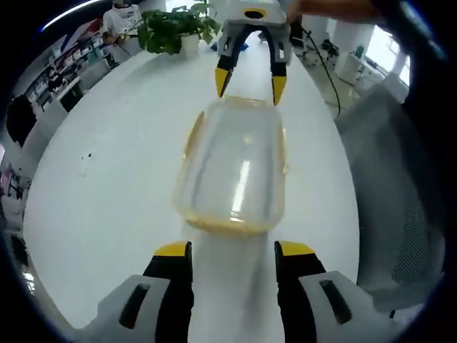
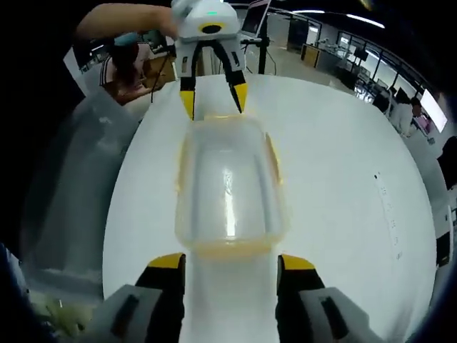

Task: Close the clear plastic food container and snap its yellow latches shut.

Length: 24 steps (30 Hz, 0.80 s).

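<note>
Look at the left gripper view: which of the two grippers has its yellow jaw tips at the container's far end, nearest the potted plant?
The right gripper, entering from the top. Its yellow tips straddle the clear container's far edge near the potted plant; the left gripper stands at the near end.

Clear glossy plastic container (image 1: 232, 168), smooth tabletop (image 1: 114, 186)

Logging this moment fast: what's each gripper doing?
Left gripper: open, holding nothing, at one end of the container.
Right gripper: open, holding nothing, at the opposite end.

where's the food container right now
The clear container sits on the white table, centred in both views, between the open left gripper and right gripper.
</note>
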Each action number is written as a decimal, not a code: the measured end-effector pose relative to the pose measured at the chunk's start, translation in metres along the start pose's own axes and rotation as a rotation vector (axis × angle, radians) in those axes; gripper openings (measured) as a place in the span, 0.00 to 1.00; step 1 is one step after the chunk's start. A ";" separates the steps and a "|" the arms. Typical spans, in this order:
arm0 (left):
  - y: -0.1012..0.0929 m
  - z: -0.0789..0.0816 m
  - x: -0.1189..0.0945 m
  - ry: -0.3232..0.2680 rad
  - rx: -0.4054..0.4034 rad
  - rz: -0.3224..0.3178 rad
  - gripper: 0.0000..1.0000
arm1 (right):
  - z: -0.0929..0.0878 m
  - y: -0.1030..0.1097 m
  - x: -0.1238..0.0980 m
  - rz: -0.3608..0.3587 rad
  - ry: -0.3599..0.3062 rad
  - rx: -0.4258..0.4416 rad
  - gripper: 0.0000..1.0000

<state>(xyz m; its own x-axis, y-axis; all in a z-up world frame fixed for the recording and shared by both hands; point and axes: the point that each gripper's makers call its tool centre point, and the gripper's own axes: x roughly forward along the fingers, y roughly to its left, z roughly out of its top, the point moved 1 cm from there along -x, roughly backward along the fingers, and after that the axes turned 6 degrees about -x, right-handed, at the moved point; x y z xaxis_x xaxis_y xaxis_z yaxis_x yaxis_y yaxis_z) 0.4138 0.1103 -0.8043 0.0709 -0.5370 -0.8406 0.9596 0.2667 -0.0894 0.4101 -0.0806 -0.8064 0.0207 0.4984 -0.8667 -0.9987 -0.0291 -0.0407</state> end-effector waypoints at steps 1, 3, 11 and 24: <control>0.000 0.004 -0.003 -0.022 0.000 -0.001 0.45 | 0.000 -0.001 -0.001 -0.002 -0.005 -0.001 0.45; 0.000 0.011 -0.006 -0.063 0.003 0.001 0.41 | 0.005 -0.001 -0.003 0.001 -0.047 0.012 0.42; -0.001 0.029 -0.008 -0.139 0.000 0.009 0.37 | 0.023 -0.006 -0.008 -0.038 -0.110 -0.010 0.34; -0.003 0.053 -0.001 -0.200 -0.006 0.002 0.35 | 0.045 -0.006 0.001 -0.030 -0.146 -0.035 0.28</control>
<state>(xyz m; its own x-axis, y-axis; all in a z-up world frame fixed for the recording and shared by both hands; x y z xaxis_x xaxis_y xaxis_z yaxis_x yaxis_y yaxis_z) 0.4249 0.0678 -0.7749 0.1261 -0.6843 -0.7182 0.9578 0.2726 -0.0915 0.4139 -0.0405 -0.7845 0.0413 0.6203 -0.7833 -0.9955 -0.0411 -0.0850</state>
